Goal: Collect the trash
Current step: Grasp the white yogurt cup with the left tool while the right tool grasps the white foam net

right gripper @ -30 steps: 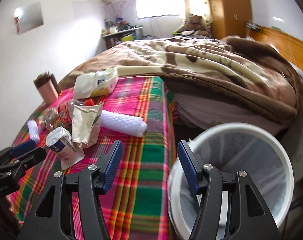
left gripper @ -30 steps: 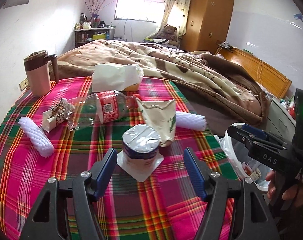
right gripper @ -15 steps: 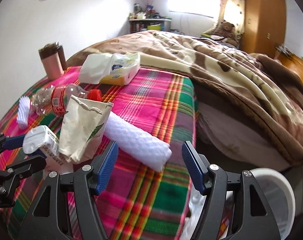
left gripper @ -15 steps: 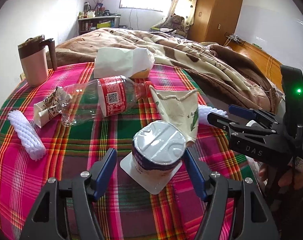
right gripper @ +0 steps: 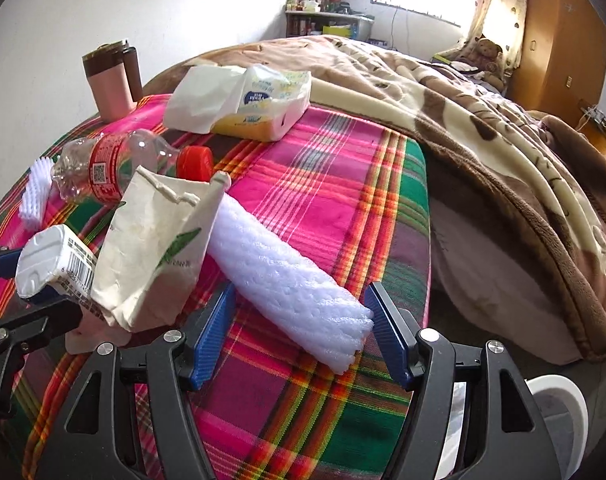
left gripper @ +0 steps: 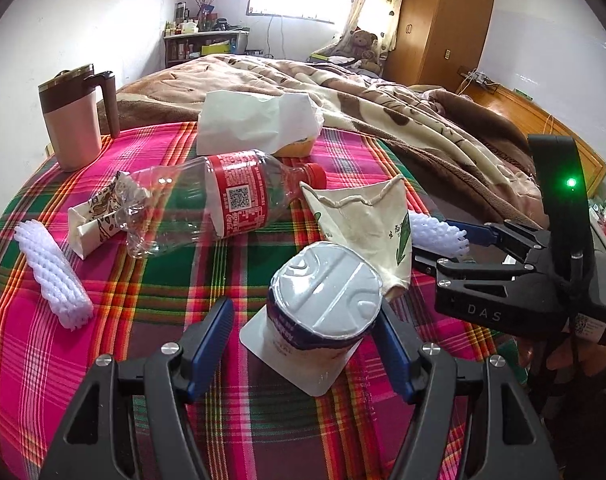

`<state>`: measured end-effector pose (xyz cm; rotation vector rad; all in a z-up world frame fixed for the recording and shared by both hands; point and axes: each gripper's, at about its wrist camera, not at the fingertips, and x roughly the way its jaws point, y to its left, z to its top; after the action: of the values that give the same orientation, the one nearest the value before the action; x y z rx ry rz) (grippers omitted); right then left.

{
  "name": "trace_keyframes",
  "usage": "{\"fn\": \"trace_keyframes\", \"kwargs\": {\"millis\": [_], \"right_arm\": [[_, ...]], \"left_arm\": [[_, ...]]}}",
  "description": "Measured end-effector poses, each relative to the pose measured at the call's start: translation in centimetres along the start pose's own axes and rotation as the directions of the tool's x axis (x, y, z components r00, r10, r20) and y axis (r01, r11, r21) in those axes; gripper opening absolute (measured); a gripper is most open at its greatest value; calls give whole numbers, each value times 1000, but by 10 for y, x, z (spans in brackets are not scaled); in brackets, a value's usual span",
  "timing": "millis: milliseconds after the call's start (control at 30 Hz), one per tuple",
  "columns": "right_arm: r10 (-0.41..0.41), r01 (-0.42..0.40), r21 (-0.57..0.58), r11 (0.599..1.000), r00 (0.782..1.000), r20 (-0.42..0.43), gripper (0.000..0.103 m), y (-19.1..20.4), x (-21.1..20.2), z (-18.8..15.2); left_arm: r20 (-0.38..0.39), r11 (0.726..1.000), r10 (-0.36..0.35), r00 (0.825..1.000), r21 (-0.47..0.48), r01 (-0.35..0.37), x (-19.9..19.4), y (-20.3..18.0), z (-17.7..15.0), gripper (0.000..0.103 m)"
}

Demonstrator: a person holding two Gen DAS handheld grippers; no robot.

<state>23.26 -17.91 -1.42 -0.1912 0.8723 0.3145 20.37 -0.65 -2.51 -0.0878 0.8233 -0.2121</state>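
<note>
Left wrist view: the left claw point(left gripper: 303, 342) stands open astride a foil-lidded white plastic cup point(left gripper: 323, 304), pads not gripping; the right claw point(right gripper: 301, 336), just widened, straddles a white foam net sleeve point(right gripper: 287, 280) unclamped.

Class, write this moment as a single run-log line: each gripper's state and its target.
left hand-held gripper: open, astride yogurt cup | right hand-held gripper: open, jaws just widened, astride foam sleeve | nothing lifted yet
</note>
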Motion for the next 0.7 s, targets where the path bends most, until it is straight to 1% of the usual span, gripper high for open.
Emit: {"fn": "trace_keyframes", "kwargs": {"millis": [33, 100, 133, 200, 233, 267, 300, 333, 367, 433, 567, 700], "right_arm": [[14, -14, 14, 1000, 1000, 5, 68, 0, -3, -1], [29, -29, 29, 999, 1000, 5, 68, 0, -5, -2], [26, -26, 28, 999, 1000, 5, 63, 2, -5, -2], [5, -6, 22, 1000, 1000, 4, 56, 5, -6, -4], [2, -2, 22, 1000, 1000, 4, 54, 6, -6, -5], [-1, 1, 22, 1000, 1000, 3, 51, 7, -6, -5], [-8, 8, 20, 1000, 1000, 5, 45, 8, -8, -6], [-10, 10, 20, 1000, 1000, 9, 41, 7, -8, -5], [-6, 5, 23, 1000, 1000, 12, 39, 8, -10, -5], [-2, 2, 29, 1000, 1000, 13, 30, 8, -12, -7], [-4, 3, 31, 1000, 1000, 18, 26, 12, -17, -12], [-11, 9, 62, 998, 1000, 29, 24, 14, -24, -17]], "left_arm": [[2, 1000, -5, 1000, -5, 5, 0, 1, 0, 70], [-2, 1000, -23, 1000, -16, 23, -1, 2, 0, 63], [-4, 999, -29, 1000, -20, 29, -1, 2, 0, 62], [-2, 999, -30, 1000, -16, 30, -2, 1, 0, 55], [1, 999, -28, 1000, -15, 28, -3, 1, -1, 53], [3, 1000, -26, 1000, -13, 26, -5, 1, -1, 53], [3, 1000, -23, 1000, -13, 23, -6, 1, -1, 53], [5, 1000, -22, 1000, -14, 22, -7, 1, -1, 53], [6, 1000, -21, 1000, -15, 21, -7, 2, -1, 53], [7, 1000, -23, 1000, -16, 23, -10, 2, -2, 53], [22, 1000, -13, 1000, -6, 14, -17, 1, -3, 53], [31, 1000, -8, 999, -2, 8, -25, 1, -4, 53]]}}
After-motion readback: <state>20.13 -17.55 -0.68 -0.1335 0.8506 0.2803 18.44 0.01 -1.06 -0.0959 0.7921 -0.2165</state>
